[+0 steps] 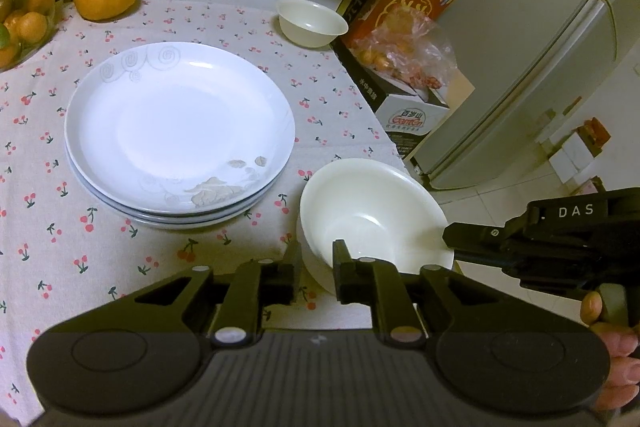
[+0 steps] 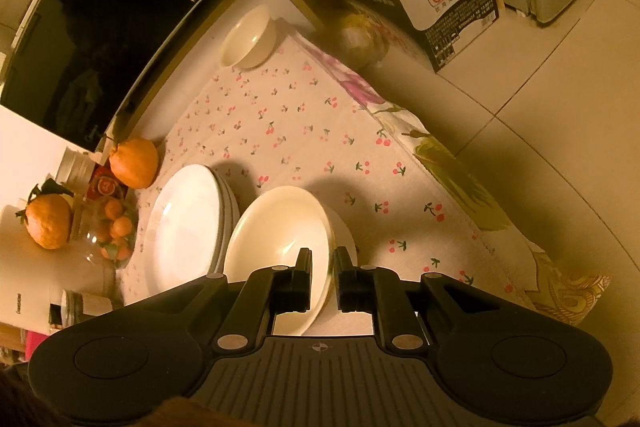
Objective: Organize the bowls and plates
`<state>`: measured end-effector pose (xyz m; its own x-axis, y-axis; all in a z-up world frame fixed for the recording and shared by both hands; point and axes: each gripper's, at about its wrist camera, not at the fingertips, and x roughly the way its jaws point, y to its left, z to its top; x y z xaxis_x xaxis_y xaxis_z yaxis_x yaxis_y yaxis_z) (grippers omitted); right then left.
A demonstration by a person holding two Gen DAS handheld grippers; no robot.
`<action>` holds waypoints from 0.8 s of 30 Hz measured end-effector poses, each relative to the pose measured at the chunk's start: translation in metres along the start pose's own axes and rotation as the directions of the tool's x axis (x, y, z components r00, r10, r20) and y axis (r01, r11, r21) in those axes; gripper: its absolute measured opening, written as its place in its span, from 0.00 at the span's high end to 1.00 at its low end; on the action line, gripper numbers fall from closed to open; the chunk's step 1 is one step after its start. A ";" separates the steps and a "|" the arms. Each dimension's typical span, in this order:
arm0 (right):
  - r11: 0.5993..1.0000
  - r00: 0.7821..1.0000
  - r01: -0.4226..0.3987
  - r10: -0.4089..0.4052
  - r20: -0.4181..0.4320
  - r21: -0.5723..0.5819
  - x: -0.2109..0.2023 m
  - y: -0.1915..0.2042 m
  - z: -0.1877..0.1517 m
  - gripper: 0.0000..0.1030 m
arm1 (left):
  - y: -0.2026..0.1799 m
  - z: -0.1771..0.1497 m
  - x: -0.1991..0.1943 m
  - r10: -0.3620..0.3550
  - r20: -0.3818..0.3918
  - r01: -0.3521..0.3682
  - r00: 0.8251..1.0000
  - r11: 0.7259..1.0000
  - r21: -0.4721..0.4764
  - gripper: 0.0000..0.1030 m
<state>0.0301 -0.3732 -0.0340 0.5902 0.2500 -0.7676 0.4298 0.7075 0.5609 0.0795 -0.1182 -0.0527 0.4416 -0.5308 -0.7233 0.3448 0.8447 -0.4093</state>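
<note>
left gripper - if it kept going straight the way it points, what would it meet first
Nothing to travel to: the left gripper already straddles the near rim of the white bowl. Pushed on, it would likely shove that bowl; the plate stack lies off to its left.

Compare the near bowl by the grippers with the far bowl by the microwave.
The near bowl is tilted, while the far bowl sits upright. Both the left gripper and the right gripper straddle the near bowl's rim; the far bowl is untouched. Both bowls are plain cream-white and empty.

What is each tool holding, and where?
Both grip the rim of the near white ceramic bowl: left tool its near edge, right tool its right edge.
</note>
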 end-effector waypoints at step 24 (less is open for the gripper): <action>0.993 0.999 0.023 -0.018 0.042 -0.112 -0.007 0.016 -0.001 0.74 | -0.002 0.000 0.001 0.005 -0.008 -0.005 1.000 1.000 0.012 0.78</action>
<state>0.0326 -0.3631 -0.0200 0.6101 0.2094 -0.7641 0.3639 0.7826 0.5050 0.0792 -0.1202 -0.0525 0.4368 -0.5257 -0.7300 0.3521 0.8467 -0.3990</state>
